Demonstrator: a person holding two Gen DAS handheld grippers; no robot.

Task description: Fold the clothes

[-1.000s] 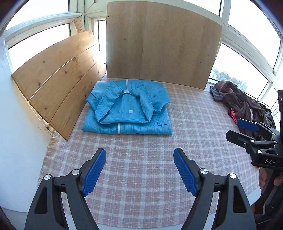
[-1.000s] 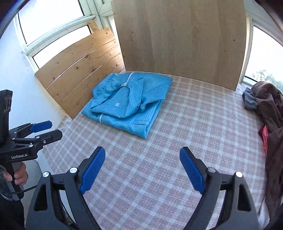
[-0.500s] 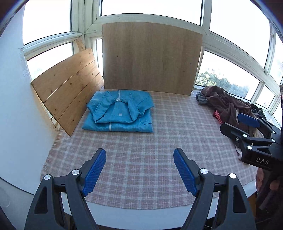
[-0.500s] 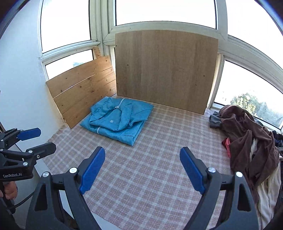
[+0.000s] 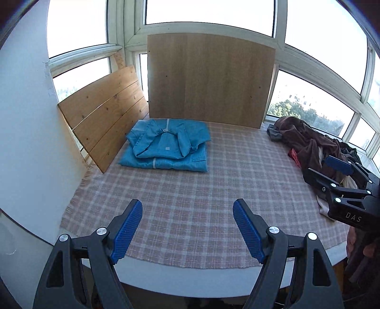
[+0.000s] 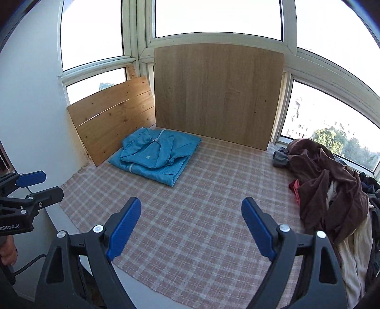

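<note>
in the left wrist view the left gripper [image 5: 187,228] fills the bottom of the frame, its two blue-padded fingers [image 5: 127,231] spread wide with nothing between them, only the checked cloth [image 5: 194,202] showing through the gap. at the right edge of that frame the right gripper [image 5: 332,174] juts in from the side, jaws apart and empty. in the right wrist view the right gripper sits at the bottom of the frame, again wide open with bare cloth between the pads, while the left gripper appears at the left edge, also open, with part of a hand [image 6: 8,253] on its handle in the lower left corner.

the pink-and-grey checked cloth covers a white table [image 5: 190,280] whose front edge shows just below the cloth's hem.

further back, left of centre, lies the blue garment [image 5: 166,149], folded into a flat rectangle with its collar uppermost, resting on the cloth well apart from both grippers. its left edge sits just beside a slatted pine board [image 5: 104,114] leaning at the left, and its far edge is near a large plywood panel [image 5: 209,80] standing upright behind it.

at the right side of the frame a heap of unfolded clothes [image 6: 327,187], mostly brown with bits of red, grey and cream, sits on the cloth's edge.

behind everything, white-framed windows [image 6: 218,16] run across the top.
</note>
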